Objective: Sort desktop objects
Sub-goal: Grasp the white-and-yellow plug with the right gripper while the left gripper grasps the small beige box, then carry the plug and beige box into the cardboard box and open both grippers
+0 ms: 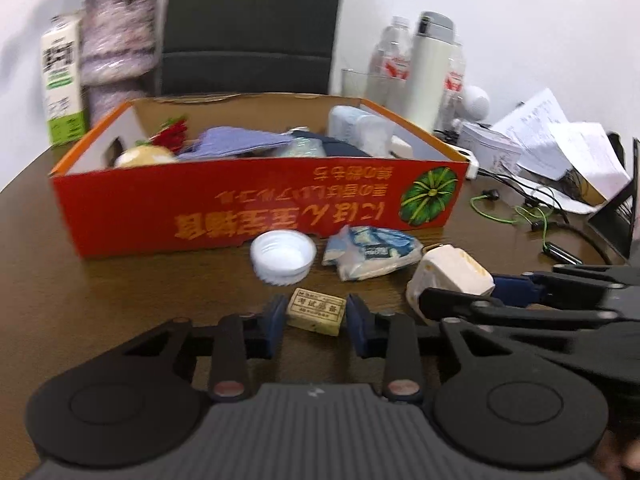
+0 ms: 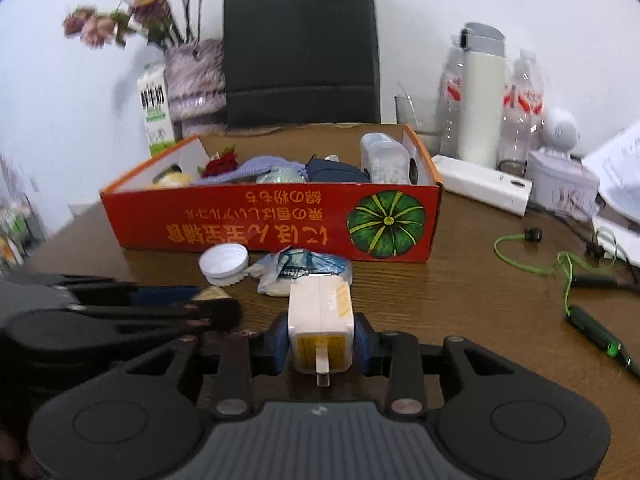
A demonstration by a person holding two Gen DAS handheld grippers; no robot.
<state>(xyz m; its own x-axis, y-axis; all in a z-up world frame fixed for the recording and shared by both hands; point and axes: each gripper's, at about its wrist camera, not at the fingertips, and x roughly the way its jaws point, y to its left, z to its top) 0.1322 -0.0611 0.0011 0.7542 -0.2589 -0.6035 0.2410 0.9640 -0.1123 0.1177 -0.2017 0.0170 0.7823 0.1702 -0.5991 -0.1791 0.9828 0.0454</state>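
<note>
My left gripper (image 1: pixel 316 318) has its blue fingers on both sides of a small yellowish eraser (image 1: pixel 316 311) that lies on the brown table; the jaws stand beside it with slight gaps. My right gripper (image 2: pixel 322 334) is shut on a white plug adapter (image 2: pixel 321 320), also seen in the left wrist view (image 1: pixel 450 276). A white bottle cap (image 1: pixel 283 256) and a crumpled blue-white wrapper (image 1: pixel 370 252) lie in front of the red cardboard box (image 1: pixel 260 210), which holds several items.
A milk carton (image 1: pixel 62 80), a vase of flowers (image 1: pixel 116 48) and a black bag (image 2: pixel 300 48) stand behind the box. A white flask (image 2: pixel 480 96), water bottles, a white power strip (image 2: pixel 484 186), papers and green earphones (image 2: pixel 560 264) are at the right.
</note>
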